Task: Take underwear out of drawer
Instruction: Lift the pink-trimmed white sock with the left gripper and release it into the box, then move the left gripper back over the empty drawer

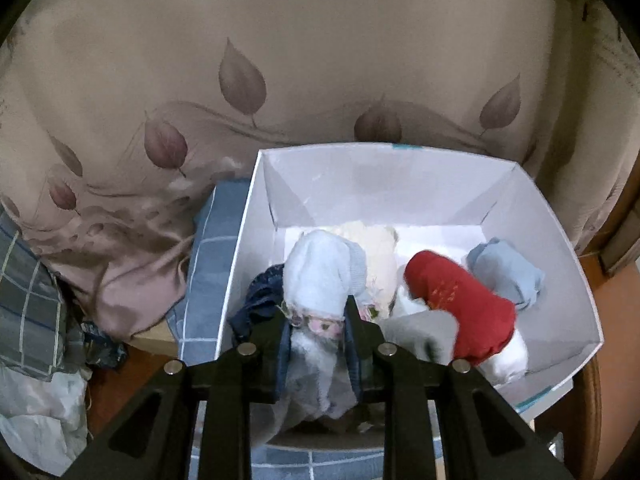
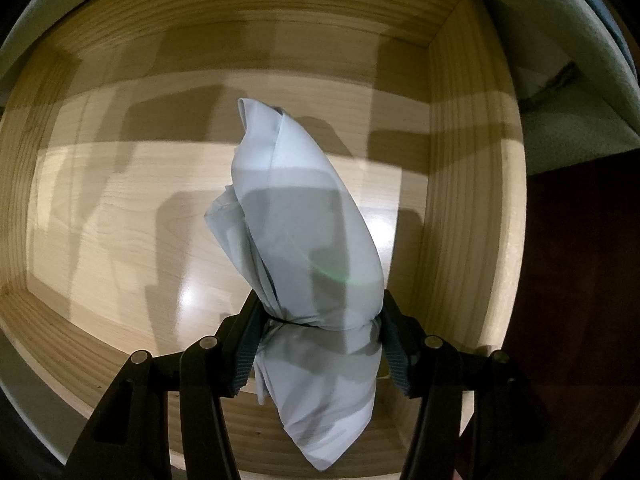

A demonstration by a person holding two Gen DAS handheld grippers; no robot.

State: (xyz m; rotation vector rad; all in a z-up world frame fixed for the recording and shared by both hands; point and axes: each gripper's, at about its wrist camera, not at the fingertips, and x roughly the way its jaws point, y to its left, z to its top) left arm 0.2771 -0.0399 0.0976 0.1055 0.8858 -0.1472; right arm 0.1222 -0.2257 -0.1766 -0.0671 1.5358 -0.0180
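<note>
The left tongs [image 1: 318, 326] grip a rolled pale-blue piece of underwear with a floral waistband [image 1: 316, 280], pinched between both black fingers [image 1: 267, 344] and held over the near edge of a white cardboard box [image 1: 560, 248]. Inside the box lie a rolled red garment [image 1: 460, 300], a crumpled light-blue cloth [image 1: 506, 272], a cream-coloured piece [image 1: 376, 248] and a dark navy piece [image 1: 260, 292] at the left wall. The box sits beside a beige leaf-printed bedcover [image 1: 200, 100] and a blue checked cloth [image 1: 208, 264].

The right tongs [image 2: 320, 322] are clamped on a folded pale grey-blue piece of underwear [image 2: 304, 216], which stands up between the fingers above the bottom of a light wooden drawer [image 2: 120, 220]. The drawer's plank walls curve around it on all sides.
</note>
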